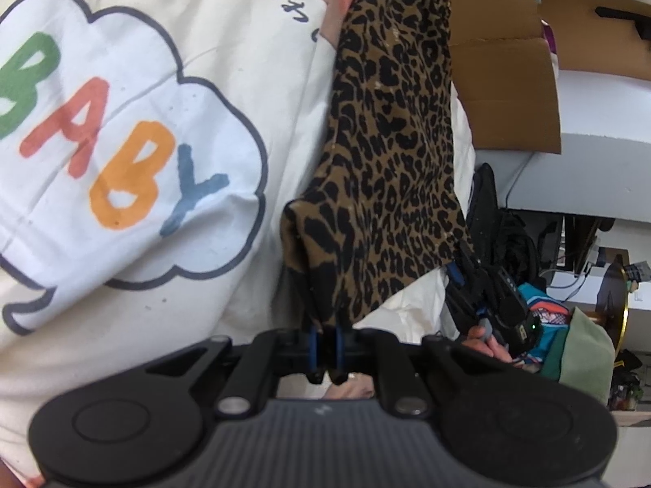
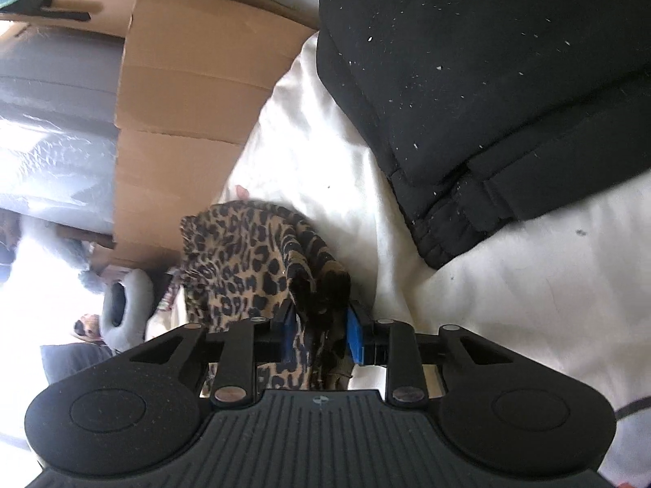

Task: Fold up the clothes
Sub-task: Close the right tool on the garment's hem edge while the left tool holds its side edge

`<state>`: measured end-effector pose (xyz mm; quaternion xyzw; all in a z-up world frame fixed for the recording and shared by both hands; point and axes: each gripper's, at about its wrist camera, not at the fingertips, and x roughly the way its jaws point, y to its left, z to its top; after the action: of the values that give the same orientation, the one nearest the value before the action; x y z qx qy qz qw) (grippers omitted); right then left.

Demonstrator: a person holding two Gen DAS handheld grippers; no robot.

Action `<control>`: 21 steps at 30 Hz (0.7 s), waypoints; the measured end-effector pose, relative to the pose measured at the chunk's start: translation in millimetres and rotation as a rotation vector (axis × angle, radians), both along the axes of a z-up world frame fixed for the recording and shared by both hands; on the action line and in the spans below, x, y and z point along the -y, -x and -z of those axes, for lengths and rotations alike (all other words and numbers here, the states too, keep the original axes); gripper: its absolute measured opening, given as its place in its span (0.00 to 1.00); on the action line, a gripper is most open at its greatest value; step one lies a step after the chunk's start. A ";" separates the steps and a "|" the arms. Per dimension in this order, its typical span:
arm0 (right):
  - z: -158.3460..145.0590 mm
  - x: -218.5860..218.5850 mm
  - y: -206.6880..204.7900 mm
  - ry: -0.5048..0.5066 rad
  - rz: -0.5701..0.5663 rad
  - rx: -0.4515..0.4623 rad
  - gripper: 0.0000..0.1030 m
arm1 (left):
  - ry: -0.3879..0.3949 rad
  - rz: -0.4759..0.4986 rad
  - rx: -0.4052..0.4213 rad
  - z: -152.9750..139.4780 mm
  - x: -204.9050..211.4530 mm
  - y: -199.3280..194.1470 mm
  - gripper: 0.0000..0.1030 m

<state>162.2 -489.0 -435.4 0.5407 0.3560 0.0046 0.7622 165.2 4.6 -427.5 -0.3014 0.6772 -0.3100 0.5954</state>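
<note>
A leopard-print garment (image 1: 390, 154) hangs in the air, stretched between both grippers. My left gripper (image 1: 327, 349) is shut on one corner of it, right in front of the person's cream shirt with a "BABY" print (image 1: 122, 134). The right gripper (image 1: 484, 293) shows in the left wrist view, holding the other lower corner. In the right wrist view my right gripper (image 2: 321, 337) is shut on a bunched fold of the leopard-print garment (image 2: 244, 260), above a white sheet (image 2: 508, 284).
A black garment (image 2: 488, 81) lies on the white sheet at upper right. Cardboard boxes (image 2: 183, 101) stand beside the bed; they also show in the left wrist view (image 1: 508, 93). Coloured clothes (image 1: 569, 337) are piled at lower right. A grey plush thing (image 2: 126, 309) lies at left.
</note>
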 end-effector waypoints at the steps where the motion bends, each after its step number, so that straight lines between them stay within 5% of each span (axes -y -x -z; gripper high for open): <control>1: 1.0 0.5 1.4 -0.013 0.004 0.003 0.34 | 0.000 0.000 -0.001 0.2 -0.4 0.1 0.08; 3: 2.4 0.9 3.7 -0.031 0.014 0.009 0.42 | 0.002 0.000 -0.001 0.2 -0.8 0.1 0.08; 11: 17.5 -0.5 -4.3 -0.034 0.045 -0.008 0.43 | -0.001 -0.003 -0.007 1.6 -0.8 0.0 0.08; 13: 16.3 1.1 -7.4 -0.020 0.047 0.000 0.40 | 0.002 -0.002 -0.005 -0.4 -0.7 -0.3 0.08; 15: 12.3 2.3 -9.4 0.014 0.030 -0.008 0.09 | 0.002 0.001 0.000 -4.1 -0.2 -0.3 0.08; 21: -7.8 0.1 -8.4 0.077 0.004 -0.027 0.07 | -0.031 0.050 0.035 -27.7 7.1 -3.2 0.08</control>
<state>170.6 -489.1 -427.6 0.5118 0.3652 -0.0177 0.7775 168.4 -2.5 -399.8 -0.2697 0.6786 -0.3195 0.6039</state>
